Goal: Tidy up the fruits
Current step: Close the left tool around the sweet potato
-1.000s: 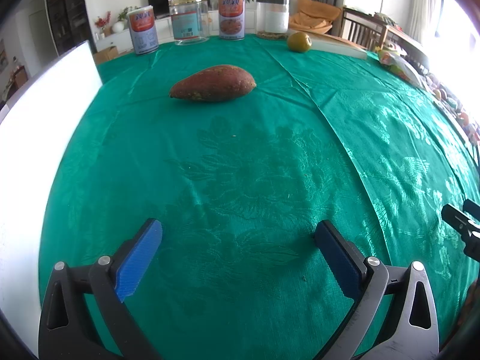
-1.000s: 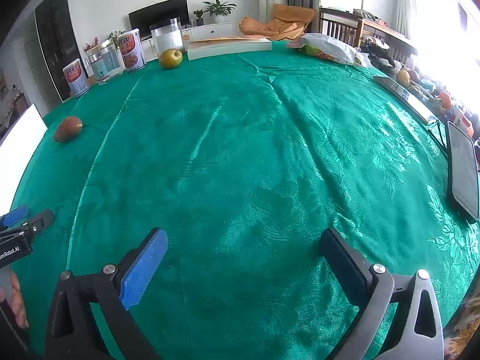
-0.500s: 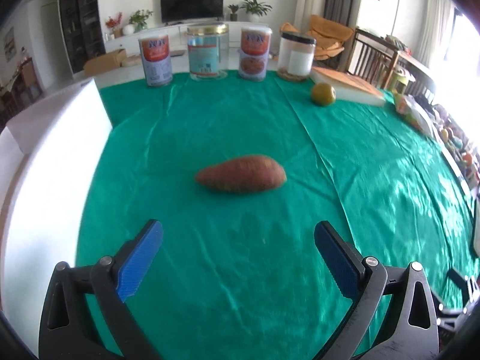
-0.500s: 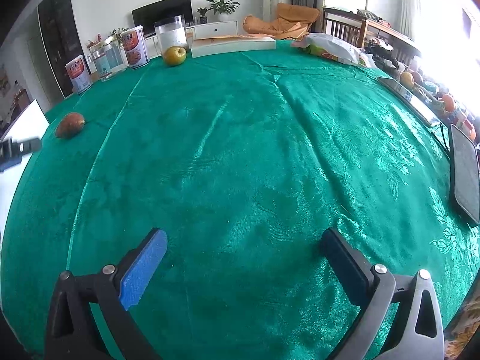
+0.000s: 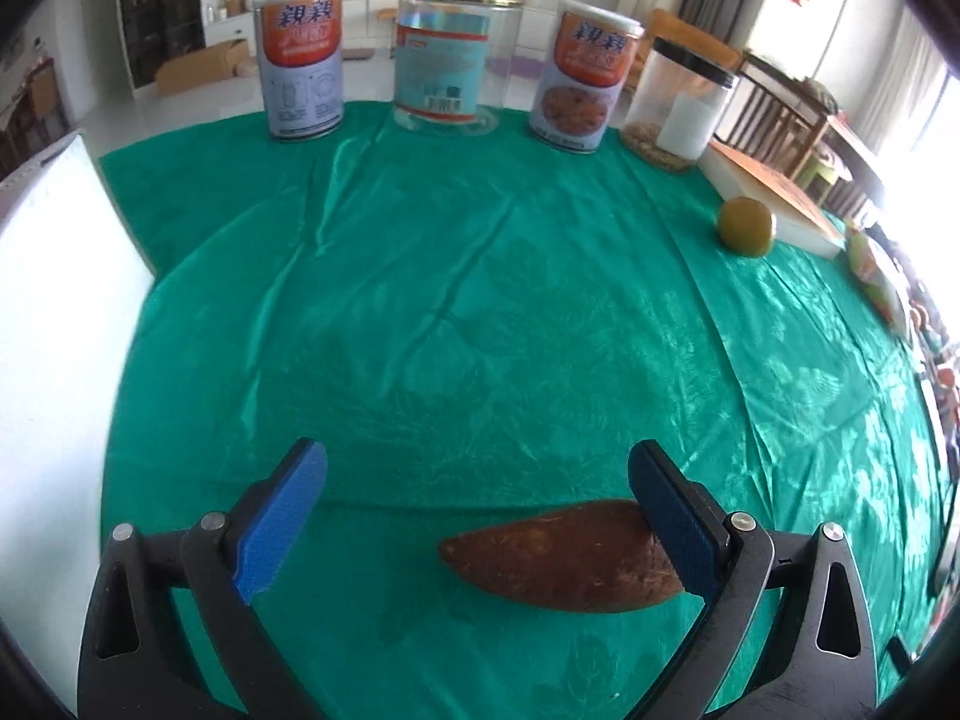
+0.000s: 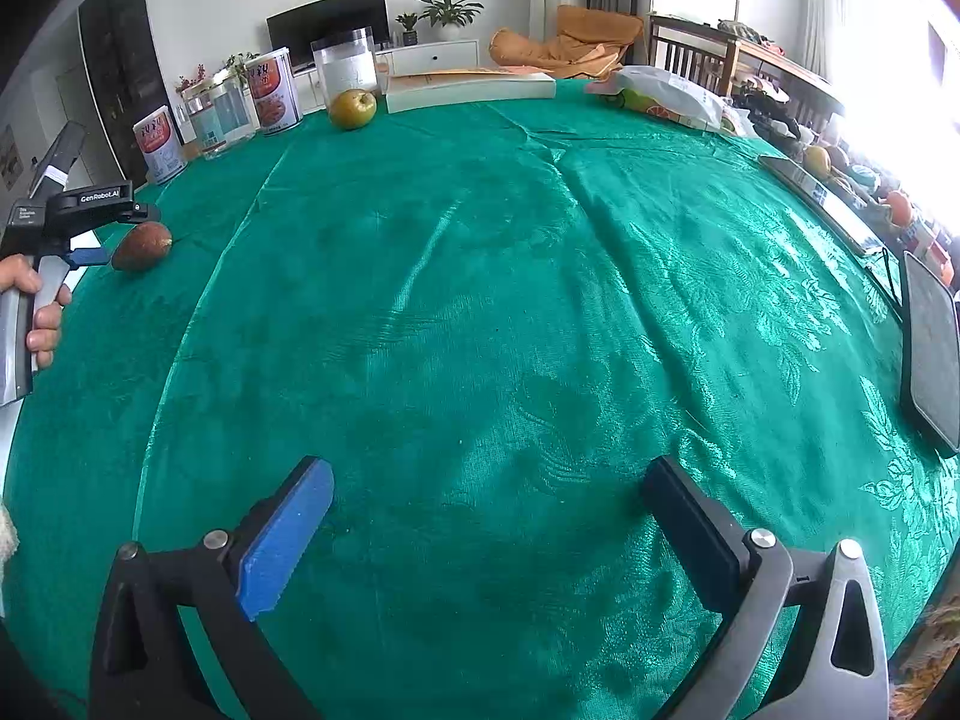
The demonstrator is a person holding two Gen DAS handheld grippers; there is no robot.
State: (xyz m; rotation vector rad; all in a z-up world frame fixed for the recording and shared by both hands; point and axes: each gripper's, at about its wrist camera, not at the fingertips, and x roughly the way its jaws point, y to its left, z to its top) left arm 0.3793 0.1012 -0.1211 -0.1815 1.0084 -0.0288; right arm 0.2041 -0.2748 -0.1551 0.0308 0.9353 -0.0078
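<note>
A brown sweet potato [image 5: 561, 564] lies on the green tablecloth [image 5: 480, 312], between the fingers of my left gripper [image 5: 480, 504] and close to the right finger. The left gripper is open around it, jaws apart from it on the left side. The sweet potato also shows in the right wrist view [image 6: 141, 246], with the left gripper [image 6: 90, 234] over it. A green apple [image 5: 746, 226] sits far right by a white box; it also shows in the right wrist view [image 6: 353, 108]. My right gripper [image 6: 489, 516] is open and empty above bare cloth.
Two printed tins [image 5: 303, 60] [image 5: 579, 75], a clear jar [image 5: 456, 54] and a black-lidded jar [image 5: 681, 102] stand along the far edge. A white board [image 5: 54, 312] lies at the left. A white box [image 6: 468, 90], a bag [image 6: 666, 99] and a tablet [image 6: 930, 354] lie right.
My left gripper has moved forward and down, so the sweet potato now lies between its open fingers. The right gripper has barely moved.
</note>
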